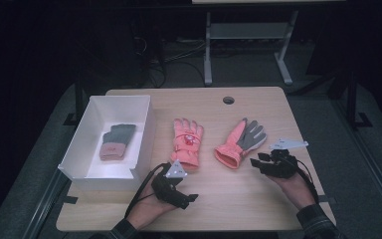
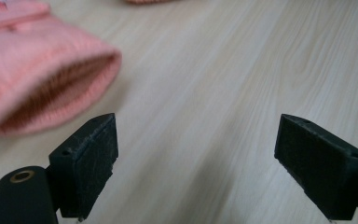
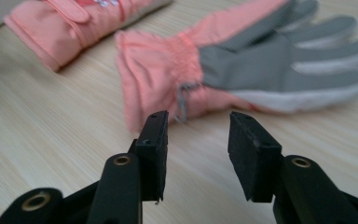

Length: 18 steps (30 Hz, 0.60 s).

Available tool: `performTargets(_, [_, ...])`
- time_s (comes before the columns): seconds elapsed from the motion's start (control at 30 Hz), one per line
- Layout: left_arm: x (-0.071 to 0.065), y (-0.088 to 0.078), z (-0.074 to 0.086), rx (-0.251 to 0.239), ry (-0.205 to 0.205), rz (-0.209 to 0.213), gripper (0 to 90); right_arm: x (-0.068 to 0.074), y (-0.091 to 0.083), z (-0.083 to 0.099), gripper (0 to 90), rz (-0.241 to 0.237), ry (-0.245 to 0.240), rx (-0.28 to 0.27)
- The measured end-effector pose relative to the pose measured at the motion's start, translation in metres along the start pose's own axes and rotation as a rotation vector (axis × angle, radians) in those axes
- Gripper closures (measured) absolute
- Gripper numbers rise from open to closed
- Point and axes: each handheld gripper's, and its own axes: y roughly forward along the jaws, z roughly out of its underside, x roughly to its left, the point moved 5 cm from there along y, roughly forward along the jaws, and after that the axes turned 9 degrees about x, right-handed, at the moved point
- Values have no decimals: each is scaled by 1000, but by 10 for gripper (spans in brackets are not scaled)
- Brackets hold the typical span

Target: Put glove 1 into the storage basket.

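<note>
Two grippers are held low over the near part of a pale wooden table, one in each of the person's hands. The left gripper is seen with its jaws spread wide and nothing between them; bare tabletop is seen in the gap. Just beyond and to the left of its left jaw, in the left gripper view, the open ribbed cuff of a pink glove is faced, close by but not touched. In the high view the left gripper is placed just below that pink glove, which is laid palm down, fingers pointed away from the person. The right gripper is seen with its jaws partly open, a narrow gap left between the pads and nothing gripped. Directly past its tips, the gathered cuff of a second glove, pink with a grey palm turned up, is seen lying flat, near the jaws but apart from them. In the high view the right gripper is positioned just right of this grey-palmed glove's cuff. Farther left, a white open box is set at the table's left edge, and a folded grey and pink glove is lain inside it. Dark floor and table legs are visible beyond.
</note>
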Motion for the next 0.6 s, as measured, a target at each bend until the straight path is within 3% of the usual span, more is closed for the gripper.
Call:
performTargets(0.07, [2, 0, 5, 16, 17, -14, 129, 6, 4, -8, 576, -19, -13, -5])
performTargets(0.33, [3, 3, 21, 42, 2, -23, 130, 27, 23, -41, 572, -73, -29, -24])
performTargets(0.5, [5, 5, 25, 66, 14, -47, 129, 34, 36, -55, 564, -70, -44, -22])
performTargets(0.6, [6, 9, 26, 65, 1, -49, 129, 38, 45, -60, 560, -64, -55, -9])
